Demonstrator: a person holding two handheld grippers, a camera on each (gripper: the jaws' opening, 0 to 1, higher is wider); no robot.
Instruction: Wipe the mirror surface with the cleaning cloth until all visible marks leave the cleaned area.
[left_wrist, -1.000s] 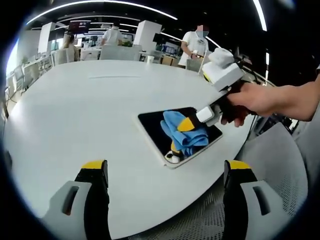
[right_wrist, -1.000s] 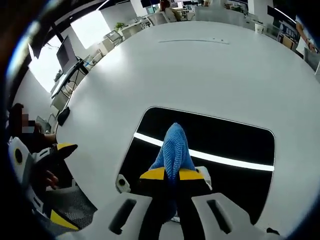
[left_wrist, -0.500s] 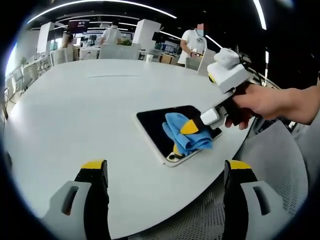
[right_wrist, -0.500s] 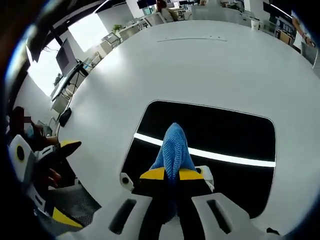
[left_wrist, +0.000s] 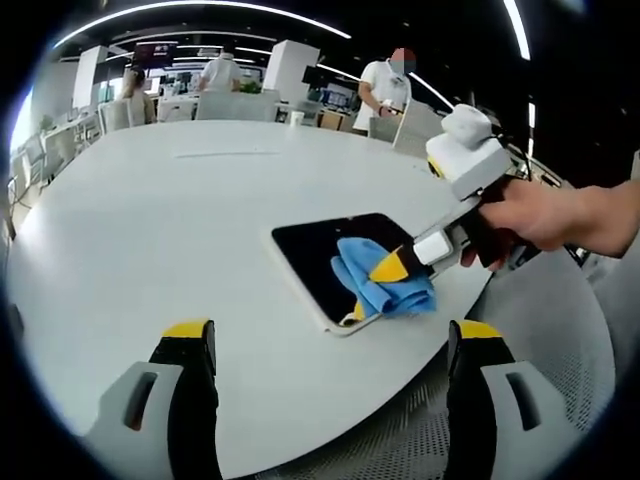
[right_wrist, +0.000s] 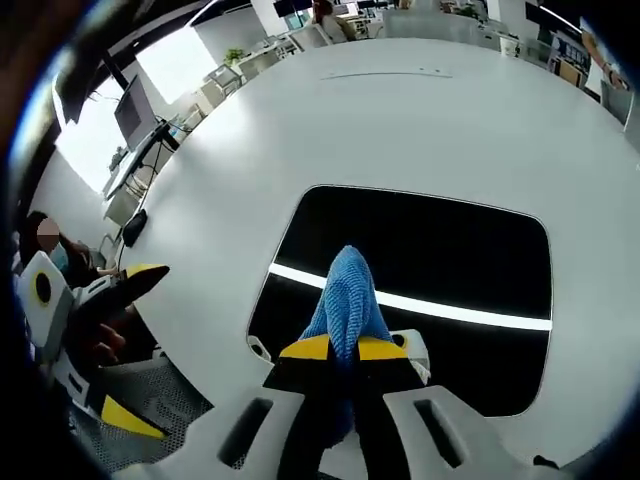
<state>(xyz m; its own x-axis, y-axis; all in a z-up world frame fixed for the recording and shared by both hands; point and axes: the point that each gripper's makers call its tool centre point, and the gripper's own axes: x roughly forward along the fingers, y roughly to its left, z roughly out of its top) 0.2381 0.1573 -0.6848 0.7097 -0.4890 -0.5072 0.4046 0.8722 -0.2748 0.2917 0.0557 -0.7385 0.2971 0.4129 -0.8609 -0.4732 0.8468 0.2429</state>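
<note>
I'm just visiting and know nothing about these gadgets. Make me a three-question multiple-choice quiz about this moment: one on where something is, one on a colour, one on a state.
1. Where does the mirror lie?
A. On a chair
B. On the white table, near its edge
C. On the floor

2. What colour is the cleaning cloth?
A. Red
B. Green
C. Blue

3. How is the left gripper?
A. Open, holding nothing
B. Shut on the cloth
C. Shut on the mirror

Answers:
1. B: the dark mirror rests flat on the table, close to the rim.
2. C: both views show it blue.
3. A: its jaws stand wide apart over the table, while the right gripper pinches the cloth on the mirror.
</note>
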